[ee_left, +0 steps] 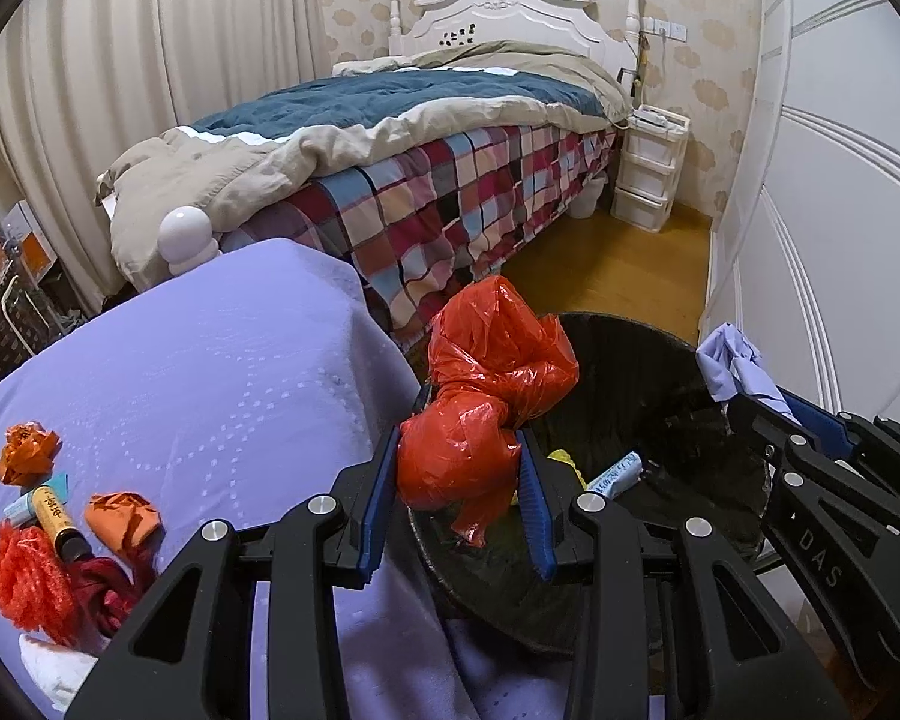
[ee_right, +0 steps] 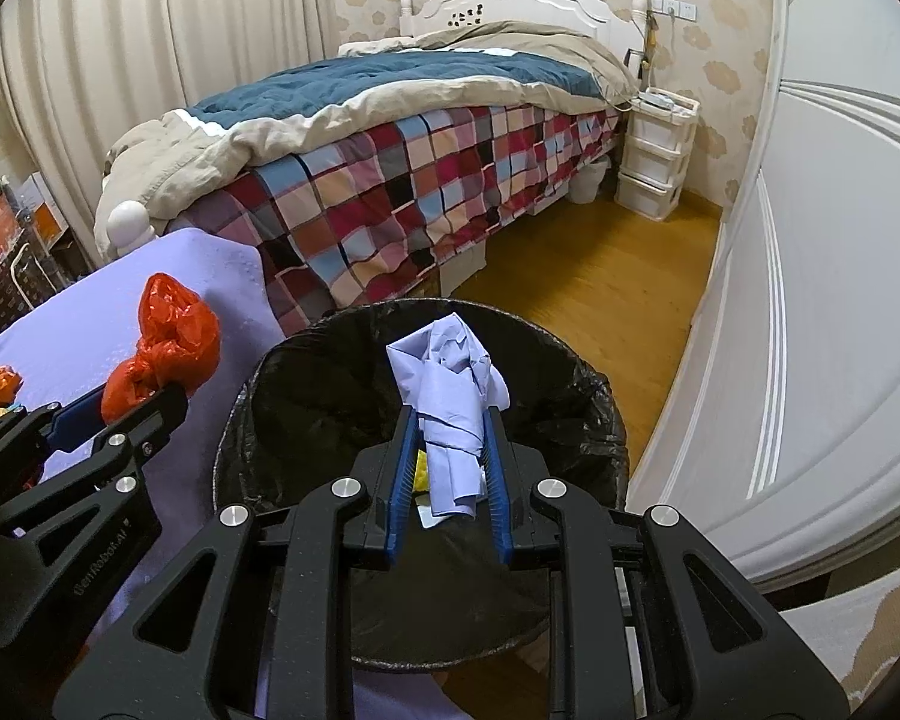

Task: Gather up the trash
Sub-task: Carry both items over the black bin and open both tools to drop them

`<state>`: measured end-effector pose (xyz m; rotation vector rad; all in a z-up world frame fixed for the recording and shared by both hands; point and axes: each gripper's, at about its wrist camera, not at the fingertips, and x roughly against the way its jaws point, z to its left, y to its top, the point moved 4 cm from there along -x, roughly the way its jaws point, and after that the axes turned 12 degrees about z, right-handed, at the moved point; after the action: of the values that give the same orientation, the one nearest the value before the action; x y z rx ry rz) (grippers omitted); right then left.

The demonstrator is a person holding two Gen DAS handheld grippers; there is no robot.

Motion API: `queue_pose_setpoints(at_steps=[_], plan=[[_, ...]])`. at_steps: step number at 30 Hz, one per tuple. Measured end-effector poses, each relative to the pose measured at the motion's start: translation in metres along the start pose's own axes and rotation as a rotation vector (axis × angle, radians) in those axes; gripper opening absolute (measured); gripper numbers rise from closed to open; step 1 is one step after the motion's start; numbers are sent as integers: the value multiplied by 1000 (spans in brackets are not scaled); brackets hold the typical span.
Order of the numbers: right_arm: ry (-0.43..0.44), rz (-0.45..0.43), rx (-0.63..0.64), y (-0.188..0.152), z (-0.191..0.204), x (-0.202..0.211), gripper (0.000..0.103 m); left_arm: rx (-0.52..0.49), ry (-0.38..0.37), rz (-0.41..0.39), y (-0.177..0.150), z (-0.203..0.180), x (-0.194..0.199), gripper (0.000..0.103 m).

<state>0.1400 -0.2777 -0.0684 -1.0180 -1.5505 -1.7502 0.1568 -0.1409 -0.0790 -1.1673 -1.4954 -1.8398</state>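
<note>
My left gripper (ee_left: 459,468) is shut on a crumpled red plastic bag (ee_left: 486,396) and holds it at the near left rim of a black-lined trash bin (ee_left: 648,372). My right gripper (ee_right: 450,450) is shut on a crumpled pale blue paper wad (ee_right: 450,378) and holds it over the open bin (ee_right: 306,384). The bin holds some trash, among it a small blue-white tube (ee_left: 615,471) and something yellow (ee_left: 561,456). The right gripper with its wad (ee_left: 732,366) shows at the right of the left wrist view; the left gripper with the red bag (ee_right: 168,348) shows at the left of the right wrist view.
A table with a lilac cloth (ee_left: 210,360) stands left of the bin. On it lie orange paper wads (ee_left: 27,453), an orange wrapper (ee_left: 123,519), a yellow tube (ee_left: 57,519) and red mesh (ee_left: 27,582). A bed (ee_left: 450,138), white drawers (ee_left: 648,168) and a wardrobe (ee_left: 822,210) surround the wood floor.
</note>
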Motion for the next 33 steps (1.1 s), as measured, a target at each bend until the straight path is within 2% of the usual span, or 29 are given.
queue_pose_setpoints(at_steps=[15, 18, 20, 23, 26, 27, 28, 33], plan=[[-2, 4, -12, 1, -7, -4, 21, -9, 7, 0, 2, -4, -2, 40], [-2, 2, -26, 2, -12, -5, 22, -7, 12, -3, 5, -3, -2, 47], [-4, 2, -31, 3, -13, -6, 23, 0, 13, -10, 6, -2, -1, 61], [-9, 1, -32, 2, -12, -6, 23, 12, 13, -21, 7, 2, 2, 70], [-10, 3, -32, 2, -11, -6, 24, 17, 14, -22, 5, 4, 3, 72], [-11, 4, -33, 1, -12, -6, 27, 18, 14, -20, 5, 5, 4, 73], [-13, 3, -33, 1, -12, -5, 34, 20, 18, -19, 5, 6, 5, 74], [-19, -5, -38, -3, -10, 0, 40, 25, 43, -22, -2, 9, 12, 77]])
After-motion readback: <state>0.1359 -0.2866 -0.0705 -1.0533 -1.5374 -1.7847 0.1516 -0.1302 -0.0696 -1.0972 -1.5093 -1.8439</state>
